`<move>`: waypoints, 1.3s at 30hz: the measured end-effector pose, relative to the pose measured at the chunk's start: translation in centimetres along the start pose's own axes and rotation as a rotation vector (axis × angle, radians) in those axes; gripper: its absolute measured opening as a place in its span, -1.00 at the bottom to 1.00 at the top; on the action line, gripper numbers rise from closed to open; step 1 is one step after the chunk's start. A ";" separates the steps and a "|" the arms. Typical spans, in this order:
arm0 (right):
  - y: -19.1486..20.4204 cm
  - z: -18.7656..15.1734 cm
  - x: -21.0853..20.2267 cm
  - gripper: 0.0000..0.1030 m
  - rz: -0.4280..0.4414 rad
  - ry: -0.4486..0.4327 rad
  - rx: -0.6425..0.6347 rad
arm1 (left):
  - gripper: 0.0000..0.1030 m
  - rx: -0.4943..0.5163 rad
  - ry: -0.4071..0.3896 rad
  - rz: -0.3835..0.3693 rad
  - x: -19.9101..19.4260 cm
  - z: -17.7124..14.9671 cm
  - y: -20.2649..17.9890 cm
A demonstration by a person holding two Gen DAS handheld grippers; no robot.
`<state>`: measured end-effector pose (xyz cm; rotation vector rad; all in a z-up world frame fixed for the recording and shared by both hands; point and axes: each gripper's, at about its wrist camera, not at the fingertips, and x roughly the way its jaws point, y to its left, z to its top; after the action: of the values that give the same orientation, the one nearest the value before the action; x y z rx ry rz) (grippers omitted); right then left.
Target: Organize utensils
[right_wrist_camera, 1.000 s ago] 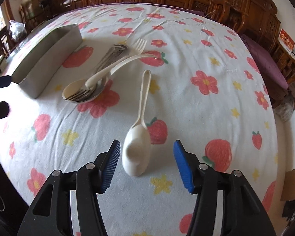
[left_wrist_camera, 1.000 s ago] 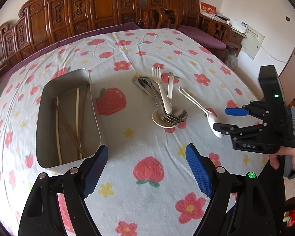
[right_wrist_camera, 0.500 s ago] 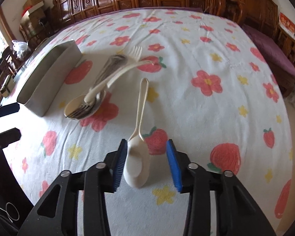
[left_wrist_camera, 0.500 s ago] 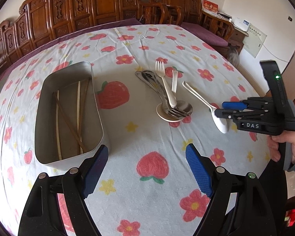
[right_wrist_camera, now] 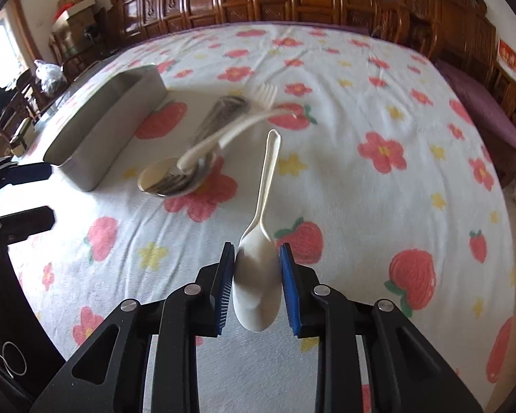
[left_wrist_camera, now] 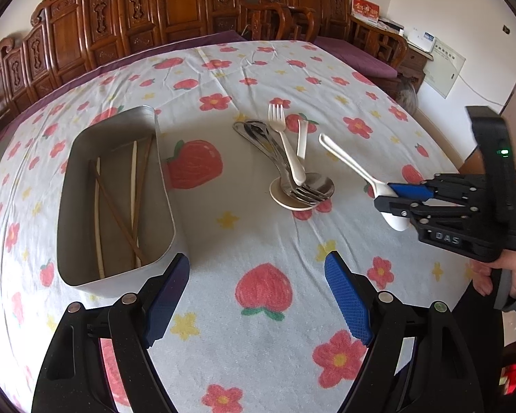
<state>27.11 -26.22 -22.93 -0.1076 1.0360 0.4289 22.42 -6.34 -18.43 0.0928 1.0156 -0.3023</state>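
White spoon [right_wrist_camera: 258, 275] now clamped by its bowl between the blue pads of the right gripper [right_wrist_camera: 256, 284], jaws closing on it; a second ago lay flat on the tablecloth [left_wrist_camera: 244, 234] with the pads well apart on either side. Handle now raised, pointing away toward the table's middle; in the left wrist view tilted clear of the cloth. Left gripper [left_wrist_camera: 258, 296] unchanged, jaws wide with nothing between, hovering just beside the near end of the metal tray [left_wrist_camera: 161, 186].

One spoon held. One pile of utensils [left_wrist_camera: 292, 175] left of it on the cloth: one white fork, one more white handle, one cream spoon bowl underneath, several metal pieces, exact count unclear. One tray, four chopsticks [left_wrist_camera: 134, 199] inside, two pale and two dark.
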 end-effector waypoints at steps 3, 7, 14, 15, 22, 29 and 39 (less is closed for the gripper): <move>-0.2 0.0 -1.1 -0.44 0.015 -0.029 0.014 | 0.51 0.002 0.001 -0.001 0.5 0.4 -0.3; -0.5 0.2 -1.6 -0.44 0.002 -0.037 0.026 | 0.51 -0.004 -0.006 -0.016 1.4 1.7 -0.7; -1.0 -0.4 -1.9 -0.44 -0.016 -0.044 0.046 | 0.42 -0.017 -0.004 -0.045 3.6 4.7 -1.1; -1.0 -0.6 -1.9 -0.44 -0.015 -0.046 0.050 | 0.35 -0.026 -0.003 -0.045 4.0 5.3 -1.0; -2.1 -1.3 -1.5 -0.44 0.003 -0.048 0.101 | -0.14 -0.045 0.011 -0.065 6.7 9.2 -1.0; -2.8 -1.9 -1.4 -0.43 0.014 -0.058 0.131 | -0.54 -0.031 0.110 -0.076 10.6 10.4 -1.8; -3.4 -1.9 -1.5 -0.43 0.025 -0.068 0.148 | -0.55 0.053 0.136 -0.030 10.8 9.5 -3.4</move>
<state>26.27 -30.33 -22.96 0.0519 0.9999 0.3751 34.56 -13.90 -22.34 0.1478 1.1443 -0.3543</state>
